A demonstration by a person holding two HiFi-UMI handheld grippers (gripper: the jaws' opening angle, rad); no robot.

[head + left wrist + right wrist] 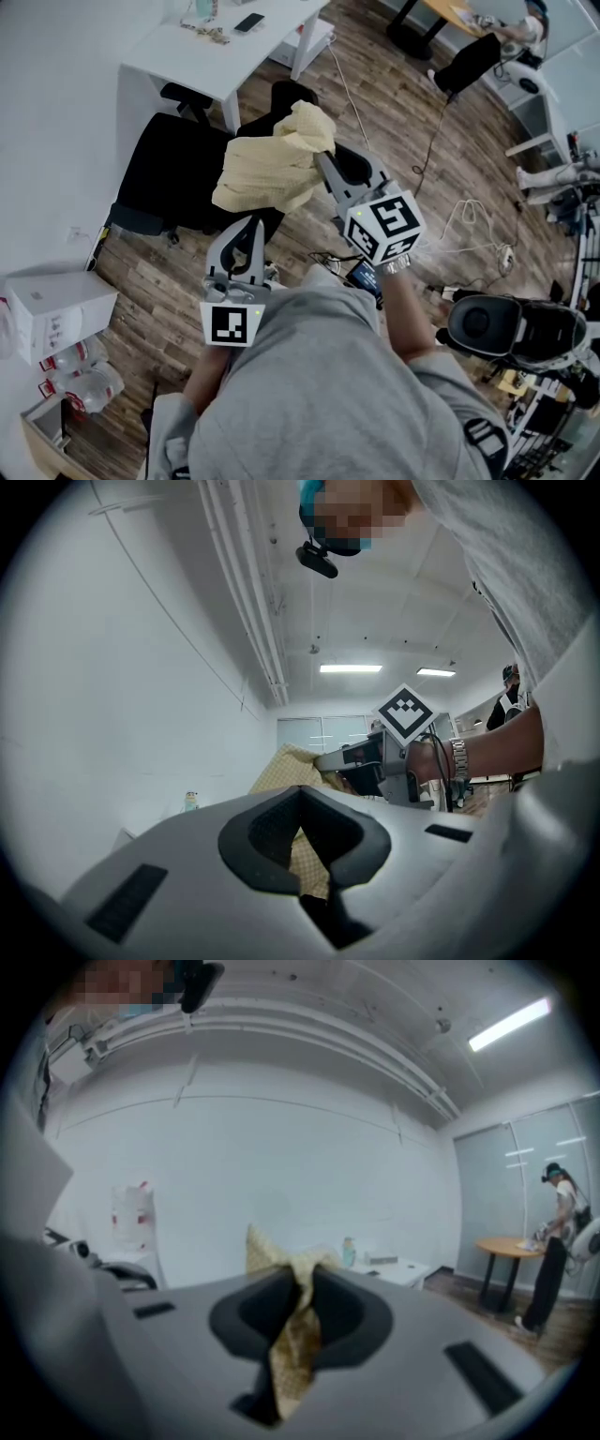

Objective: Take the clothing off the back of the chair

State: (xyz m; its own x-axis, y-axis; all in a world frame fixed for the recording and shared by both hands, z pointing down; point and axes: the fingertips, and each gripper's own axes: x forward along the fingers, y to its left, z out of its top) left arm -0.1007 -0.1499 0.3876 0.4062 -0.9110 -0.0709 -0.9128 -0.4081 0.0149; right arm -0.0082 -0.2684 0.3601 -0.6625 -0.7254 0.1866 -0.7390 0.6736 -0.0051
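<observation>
A pale yellow checked garment [270, 161] hangs bunched in the air between my two grippers, above a black office chair [173, 178]. I cannot tell whether it still touches the chair. My left gripper [249, 225] is shut on the garment's lower edge; in the left gripper view the cloth [314, 860] sits pinched between the jaws. My right gripper [323, 161] is shut on the upper right part, and the cloth [292, 1335] runs down through its closed jaws. The right gripper [375, 761] also shows in the left gripper view, beside the garment [286, 771].
A white desk [216, 56] with a phone [248, 22] stands behind the chair. A white box [56, 309] and water bottles [80, 384] lie at the left. Cables [469, 220] trail on the wood floor. A person [558, 1241] stands by a round table [506, 1246].
</observation>
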